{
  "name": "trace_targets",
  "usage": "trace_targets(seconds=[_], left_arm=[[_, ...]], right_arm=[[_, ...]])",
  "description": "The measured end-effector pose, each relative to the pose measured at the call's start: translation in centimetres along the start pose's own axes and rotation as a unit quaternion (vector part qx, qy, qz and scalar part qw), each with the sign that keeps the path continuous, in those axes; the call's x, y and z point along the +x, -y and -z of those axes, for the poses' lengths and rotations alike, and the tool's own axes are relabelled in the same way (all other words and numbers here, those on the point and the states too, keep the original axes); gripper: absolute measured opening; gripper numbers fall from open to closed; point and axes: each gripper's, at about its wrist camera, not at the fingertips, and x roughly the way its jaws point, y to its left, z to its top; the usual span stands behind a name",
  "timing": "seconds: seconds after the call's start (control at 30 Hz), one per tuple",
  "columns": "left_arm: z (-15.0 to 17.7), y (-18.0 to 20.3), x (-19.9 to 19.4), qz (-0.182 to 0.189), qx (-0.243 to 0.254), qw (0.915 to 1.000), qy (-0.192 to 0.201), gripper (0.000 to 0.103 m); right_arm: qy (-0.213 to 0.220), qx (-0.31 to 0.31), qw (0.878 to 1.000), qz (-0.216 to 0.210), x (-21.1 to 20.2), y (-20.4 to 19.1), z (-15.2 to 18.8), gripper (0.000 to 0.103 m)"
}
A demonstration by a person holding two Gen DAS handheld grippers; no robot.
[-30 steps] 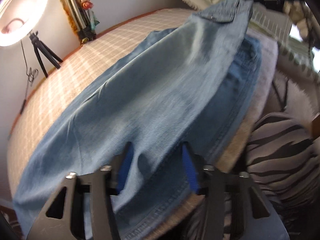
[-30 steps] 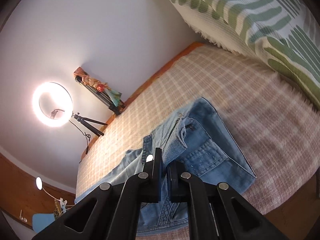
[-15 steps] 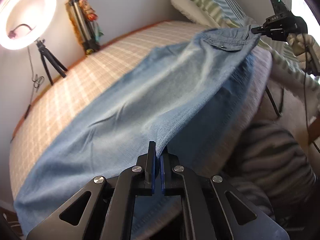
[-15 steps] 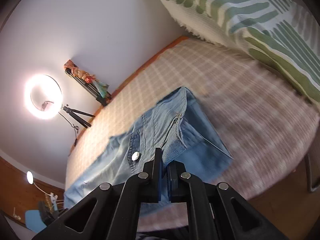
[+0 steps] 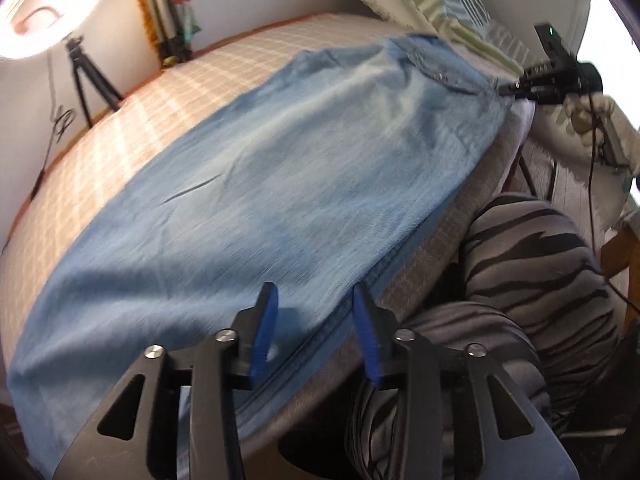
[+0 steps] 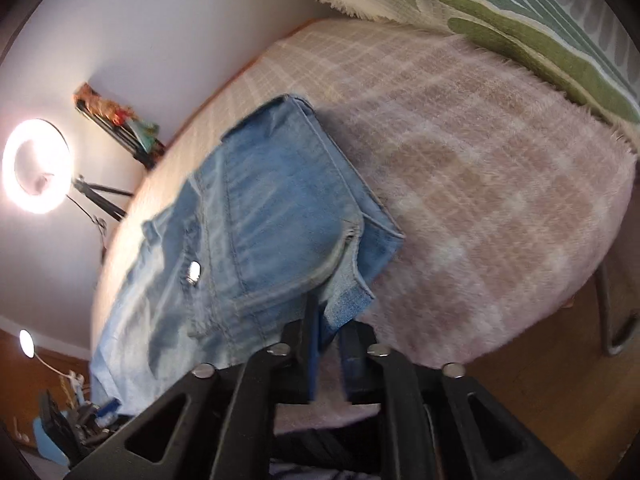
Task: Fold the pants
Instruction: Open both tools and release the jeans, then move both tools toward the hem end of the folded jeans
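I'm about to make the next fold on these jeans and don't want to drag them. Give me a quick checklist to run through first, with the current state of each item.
1. Left gripper released: ok. Its jaws have just been opening; the blue pads stand apart above the jeans, nothing pinched.
2. Right gripper released: cannot tell. Its jaws have just been opening, but a waistband flap still sits between the fingers.
3. Legs laid one over the other: ok; a lower edge shows along the near side.
4. Jeans fully on the bed: ok, though close to the near edge.
5. Cloth flat: not ok; a small crease shows mid-leg.
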Motion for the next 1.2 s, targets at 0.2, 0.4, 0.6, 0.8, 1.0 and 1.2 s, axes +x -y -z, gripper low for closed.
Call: trace_targets(seconds=[0.2,0.4,0.6,0.8,1.0,1.2], left_arm=[[0.8,-3.5,-3.9,-0.025,-0.071,0.9956,0.056,0.049],[2.0,-6.6,-1.3,-0.097,-0.105,0.9889,0.040,0.049],[3.9,-7.7,0.8,-0.107,-0.125,0.9862,0.019,0.049],[4.9,-8.2,0.7,-0.094,-0.148,0.9842,0.028,0.050],[4.9,-7.9,0.7,-0.091,-0.150,0.9841,0.030,0.051],[6.3,-8.8,-0.6,-0.094,-0.171,0.9807,0.017,0.051]], right_arm=[[0.060,-0.080,0.993,0.056,-4.6,-2.3,-1.5,0.045],[0.070,-0.210,0.974,-0.048,-3.8,-11.3,-5.8,0.060],[-0.015,-0.304,0.945,-0.117,3.7,-19.9,-8.3,0.061],[-0.090,-0.358,0.924,-0.099,11.6,-24.8,-8.7,0.065],[-0.139,-0.360,0.918,-0.093,16.8,-25.9,-8.7,0.029],[-0.092,-0.414,0.905,-0.045,15.9,-28.0,-8.1,0.007]])
